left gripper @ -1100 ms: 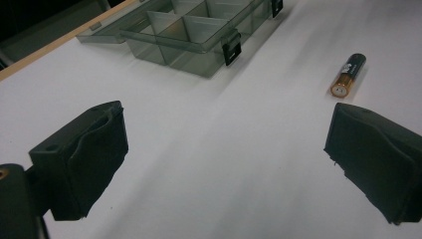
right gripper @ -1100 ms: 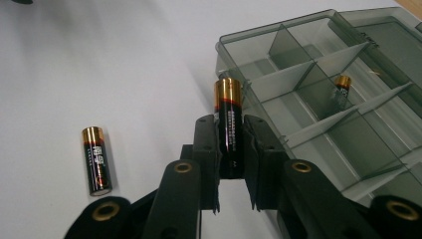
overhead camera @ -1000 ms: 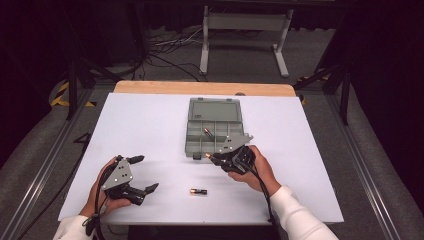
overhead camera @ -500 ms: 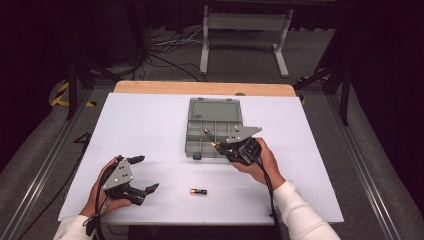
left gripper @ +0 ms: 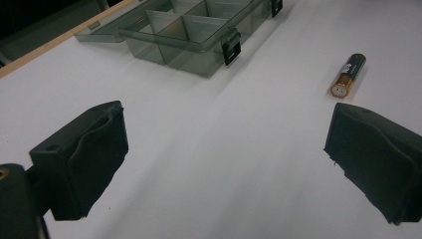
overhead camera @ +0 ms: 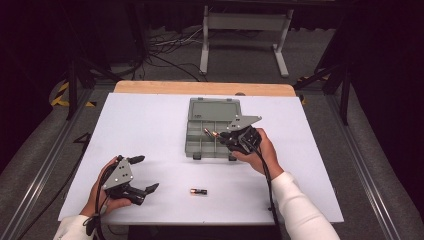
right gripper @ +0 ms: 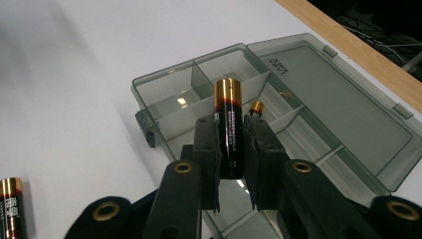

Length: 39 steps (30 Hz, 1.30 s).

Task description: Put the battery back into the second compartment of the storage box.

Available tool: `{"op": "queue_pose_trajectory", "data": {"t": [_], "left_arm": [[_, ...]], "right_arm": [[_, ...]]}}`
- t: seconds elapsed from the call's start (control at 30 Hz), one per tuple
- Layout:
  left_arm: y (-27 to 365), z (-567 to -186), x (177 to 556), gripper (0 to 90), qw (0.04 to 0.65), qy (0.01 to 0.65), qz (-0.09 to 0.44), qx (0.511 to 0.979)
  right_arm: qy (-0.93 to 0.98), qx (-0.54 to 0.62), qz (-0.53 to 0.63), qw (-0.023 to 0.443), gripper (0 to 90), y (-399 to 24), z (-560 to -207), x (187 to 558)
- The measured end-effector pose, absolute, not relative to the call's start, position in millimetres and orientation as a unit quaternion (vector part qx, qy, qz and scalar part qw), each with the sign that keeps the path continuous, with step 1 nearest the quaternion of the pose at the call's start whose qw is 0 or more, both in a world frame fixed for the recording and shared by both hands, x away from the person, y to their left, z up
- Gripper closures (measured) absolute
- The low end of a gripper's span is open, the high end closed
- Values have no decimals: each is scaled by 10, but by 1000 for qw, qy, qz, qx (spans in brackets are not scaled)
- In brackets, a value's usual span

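Note:
An open grey clear compartment box [overhead camera: 202, 142] lies mid-table with its lid [overhead camera: 216, 111] folded back. My right gripper [overhead camera: 222, 137] hovers over the box's near right part, shut on an upright black-and-gold battery [right gripper: 228, 99]. In the right gripper view a second battery [right gripper: 257, 106] shows just behind the held one, lying in a compartment of the box [right gripper: 164, 79]. A third battery [overhead camera: 198, 191] lies on the white table near the front edge. To its left my left gripper [overhead camera: 145, 173] rests low over the table, open, with nothing between its fingers [left gripper: 84, 154].
The white table top [overhead camera: 150, 125] has a wooden strip [overhead camera: 200, 88] along its far edge. In the left gripper view the loose battery [left gripper: 348, 74] lies ahead of the right finger, and the box's latch side [left gripper: 229, 47] is farther off. Dark floor and cables lie beyond the table.
My right gripper has risen and moved away from the person, over the box, with the battery still in it. The left gripper and the loose battery have stayed put.

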<state>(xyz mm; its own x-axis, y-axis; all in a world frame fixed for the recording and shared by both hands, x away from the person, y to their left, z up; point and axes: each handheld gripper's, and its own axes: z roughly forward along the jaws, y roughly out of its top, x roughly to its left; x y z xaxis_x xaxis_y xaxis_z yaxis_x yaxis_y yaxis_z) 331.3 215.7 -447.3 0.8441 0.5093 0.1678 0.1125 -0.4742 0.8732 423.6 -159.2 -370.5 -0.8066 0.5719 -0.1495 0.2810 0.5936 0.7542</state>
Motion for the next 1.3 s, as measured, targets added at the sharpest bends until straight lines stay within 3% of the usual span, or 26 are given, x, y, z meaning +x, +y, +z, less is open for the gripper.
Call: {"op": "queue_pose_trajectory", "data": {"t": [1.3], "left_arm": [[2175,-4461,3303,35,484,185,205,830]], "right_arm": [[883,299,311,185,776,-1137,-3934,4902]]}}
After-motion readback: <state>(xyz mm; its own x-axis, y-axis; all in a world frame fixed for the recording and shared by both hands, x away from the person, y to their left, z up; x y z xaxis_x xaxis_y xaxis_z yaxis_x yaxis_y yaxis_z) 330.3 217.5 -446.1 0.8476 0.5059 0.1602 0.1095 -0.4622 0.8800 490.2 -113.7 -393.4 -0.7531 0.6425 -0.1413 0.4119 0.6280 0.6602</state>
